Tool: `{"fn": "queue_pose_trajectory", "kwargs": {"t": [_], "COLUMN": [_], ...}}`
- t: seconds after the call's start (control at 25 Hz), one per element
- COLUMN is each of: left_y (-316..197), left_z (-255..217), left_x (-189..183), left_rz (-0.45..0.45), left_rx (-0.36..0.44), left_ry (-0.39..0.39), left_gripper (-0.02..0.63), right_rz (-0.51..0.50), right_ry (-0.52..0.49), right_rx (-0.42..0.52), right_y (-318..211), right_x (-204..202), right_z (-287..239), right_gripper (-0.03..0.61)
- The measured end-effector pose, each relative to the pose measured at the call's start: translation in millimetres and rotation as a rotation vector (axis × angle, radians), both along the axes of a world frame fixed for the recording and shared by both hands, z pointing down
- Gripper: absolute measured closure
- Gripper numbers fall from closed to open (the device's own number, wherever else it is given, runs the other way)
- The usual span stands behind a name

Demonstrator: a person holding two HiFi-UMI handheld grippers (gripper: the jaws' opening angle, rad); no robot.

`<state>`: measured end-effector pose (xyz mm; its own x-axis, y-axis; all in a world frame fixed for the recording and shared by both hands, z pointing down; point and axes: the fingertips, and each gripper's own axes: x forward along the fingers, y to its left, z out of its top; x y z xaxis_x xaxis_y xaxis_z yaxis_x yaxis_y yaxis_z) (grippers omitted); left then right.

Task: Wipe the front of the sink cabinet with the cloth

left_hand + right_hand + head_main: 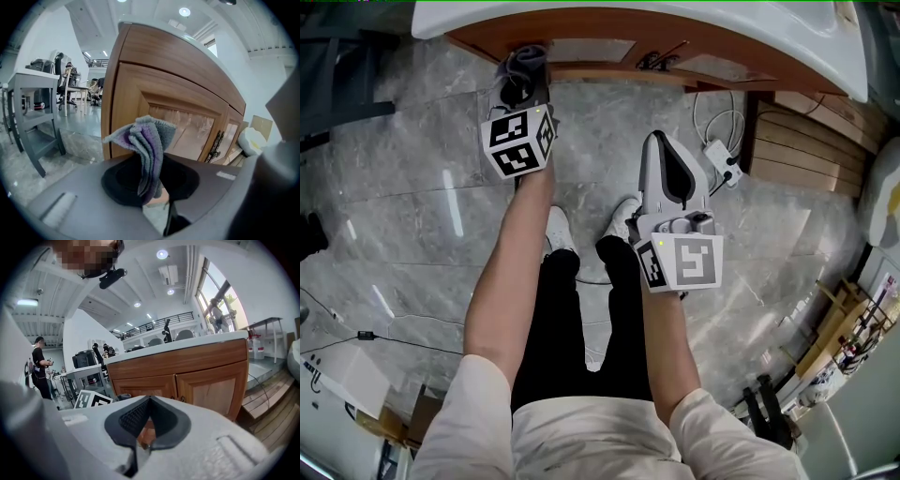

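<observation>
Grey marble floor (412, 187). Left gripper (149, 183) is clamped on the bunched cloth (147, 145), with the sink cabinet (164, 89) front just ahead. Right gripper (146, 430) is closed and empty, farther back. Risk: the pinch looks thin, so drag on the wood may pull the cloth free.

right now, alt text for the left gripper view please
The left claw is shut on a bunched grey and purple cloth, held up close to the wooden sink cabinet front. A grey table stands off to the left.
</observation>
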<state>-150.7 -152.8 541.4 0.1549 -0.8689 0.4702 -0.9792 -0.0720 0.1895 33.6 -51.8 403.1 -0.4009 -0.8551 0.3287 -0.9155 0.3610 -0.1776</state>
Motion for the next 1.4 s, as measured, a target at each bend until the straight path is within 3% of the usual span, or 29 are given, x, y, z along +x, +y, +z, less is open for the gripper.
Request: {"fn": "queue_pose_trajectory", "kwargs": {"t": [1.4], "left_y": [-8.3], "left_z": [7.9], "left_x": [55.6], "left_rz": [0.058], "left_rx": [-0.033], "left_ry": [-0.025], "left_gripper": [0.532], "right_rz": [0.048], "right_ry": [-0.016], "right_rx": [-0.016], "right_y": [-4.6], "right_x": [49.2], "right_z": [6.9], "right_gripper": [0.581]}}
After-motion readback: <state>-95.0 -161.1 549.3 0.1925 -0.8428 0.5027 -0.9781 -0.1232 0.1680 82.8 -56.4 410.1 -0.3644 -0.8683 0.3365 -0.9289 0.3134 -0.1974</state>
